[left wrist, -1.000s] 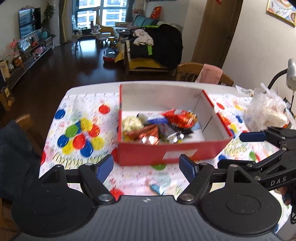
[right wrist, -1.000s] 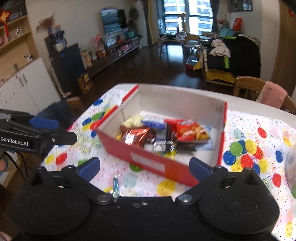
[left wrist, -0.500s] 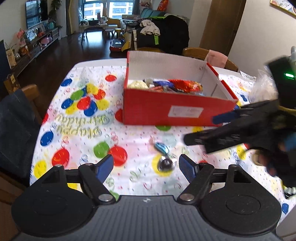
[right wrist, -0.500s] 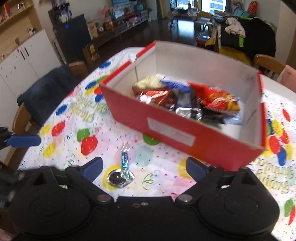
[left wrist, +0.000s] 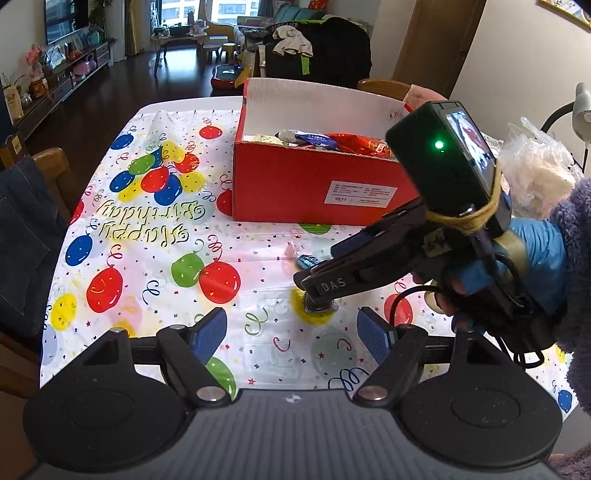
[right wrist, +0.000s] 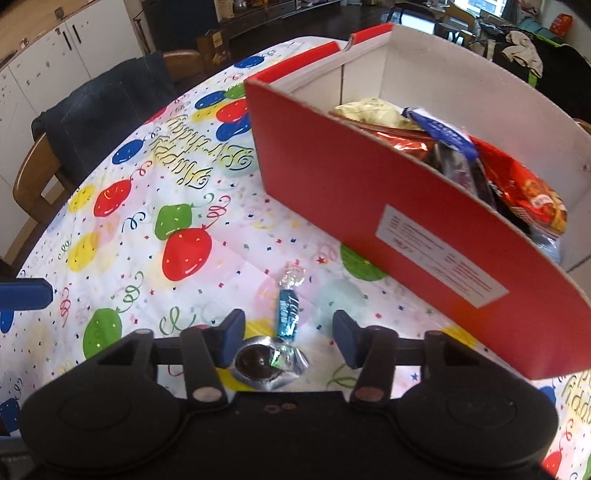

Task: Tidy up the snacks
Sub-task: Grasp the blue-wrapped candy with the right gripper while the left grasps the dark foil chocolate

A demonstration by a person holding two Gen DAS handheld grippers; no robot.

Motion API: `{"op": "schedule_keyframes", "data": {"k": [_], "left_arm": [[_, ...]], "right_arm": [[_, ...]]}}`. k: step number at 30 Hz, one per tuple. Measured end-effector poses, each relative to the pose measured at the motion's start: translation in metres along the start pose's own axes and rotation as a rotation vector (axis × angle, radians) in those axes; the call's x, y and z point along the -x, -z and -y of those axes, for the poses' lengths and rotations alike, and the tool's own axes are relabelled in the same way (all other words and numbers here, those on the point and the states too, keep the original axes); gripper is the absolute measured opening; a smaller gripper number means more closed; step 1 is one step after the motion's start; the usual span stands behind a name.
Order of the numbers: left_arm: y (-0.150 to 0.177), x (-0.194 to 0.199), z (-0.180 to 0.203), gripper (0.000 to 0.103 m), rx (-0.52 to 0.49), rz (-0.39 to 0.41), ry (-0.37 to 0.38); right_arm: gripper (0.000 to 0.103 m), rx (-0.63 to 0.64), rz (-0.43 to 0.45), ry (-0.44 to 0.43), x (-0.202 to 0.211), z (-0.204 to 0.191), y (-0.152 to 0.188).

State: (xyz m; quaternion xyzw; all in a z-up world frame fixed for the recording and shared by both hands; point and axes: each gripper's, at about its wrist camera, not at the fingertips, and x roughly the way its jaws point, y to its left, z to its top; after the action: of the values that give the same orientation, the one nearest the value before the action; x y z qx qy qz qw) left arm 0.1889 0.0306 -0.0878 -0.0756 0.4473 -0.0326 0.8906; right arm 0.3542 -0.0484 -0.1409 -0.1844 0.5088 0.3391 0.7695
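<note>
Daylight enters through far windows (left wrist: 236,7); the scene is evenly bright. Glare marks the glossy tablecloth (left wrist: 155,236). Fisheye distortion curves edges. The right wrist view shows slight blur.

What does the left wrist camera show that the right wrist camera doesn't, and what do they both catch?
Only the left wrist view shows the right gripper from outside, held in a blue-gloved hand, plus a clear plastic bag beyond it. Only the right wrist view shows the foil-wrapped chocolate between that gripper's closing jaws, the pads not yet pressing it. Both show the red box of snacks, the blue wrapped candy and the balloon tablecloth.
</note>
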Motion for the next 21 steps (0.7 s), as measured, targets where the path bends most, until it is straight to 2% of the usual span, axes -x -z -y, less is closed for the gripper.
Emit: {"op": "schedule_keyframes", "data": {"k": [13,21], "left_arm": [[-0.007,-0.012,0.000,0.077,-0.014,-0.016,0.001],[-0.013,-0.025,0.004,0.077,-0.056,-0.048,0.042]], "right_arm": [[0.014,0.037,0.001,0.015,-0.007,-0.004,0.000],[0.010,-0.051,0.038,-0.021,0.009,0.016,0.012]]}}
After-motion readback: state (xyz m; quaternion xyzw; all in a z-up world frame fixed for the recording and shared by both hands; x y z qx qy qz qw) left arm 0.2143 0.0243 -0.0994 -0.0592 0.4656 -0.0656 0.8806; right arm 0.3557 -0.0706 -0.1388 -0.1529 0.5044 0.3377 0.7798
